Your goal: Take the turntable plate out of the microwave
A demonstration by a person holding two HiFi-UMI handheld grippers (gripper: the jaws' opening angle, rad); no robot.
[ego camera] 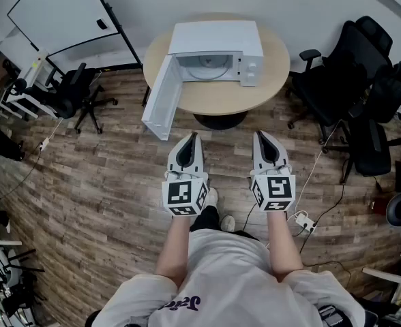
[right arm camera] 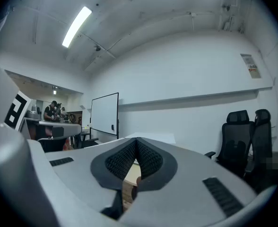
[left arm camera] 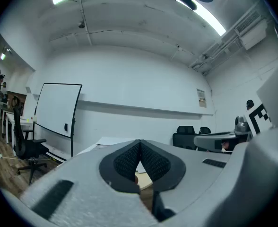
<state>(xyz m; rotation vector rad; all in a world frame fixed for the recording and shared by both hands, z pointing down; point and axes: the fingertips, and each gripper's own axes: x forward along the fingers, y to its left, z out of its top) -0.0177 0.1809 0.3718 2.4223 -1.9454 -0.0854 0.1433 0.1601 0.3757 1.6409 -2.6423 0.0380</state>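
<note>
A white microwave (ego camera: 217, 50) stands on a round wooden table (ego camera: 217, 94) ahead of me, its door (ego camera: 161, 95) swung wide open to the left. Inside its cavity lies the round glass turntable plate (ego camera: 207, 65). My left gripper (ego camera: 192, 136) and right gripper (ego camera: 261, 135) are held side by side over the floor, well short of the table, both level and shut with nothing between their jaws. In the left gripper view the left gripper (left arm camera: 139, 142) blocks most of the microwave. The right gripper (right arm camera: 136, 140) does the same in the right gripper view.
Black office chairs (ego camera: 364, 94) crowd the right of the table. More chairs and desks (ego camera: 57, 90) sit at the left, with a whiteboard (ego camera: 64, 12) behind. A power strip and cables (ego camera: 303, 222) lie on the wooden floor beside my right foot.
</note>
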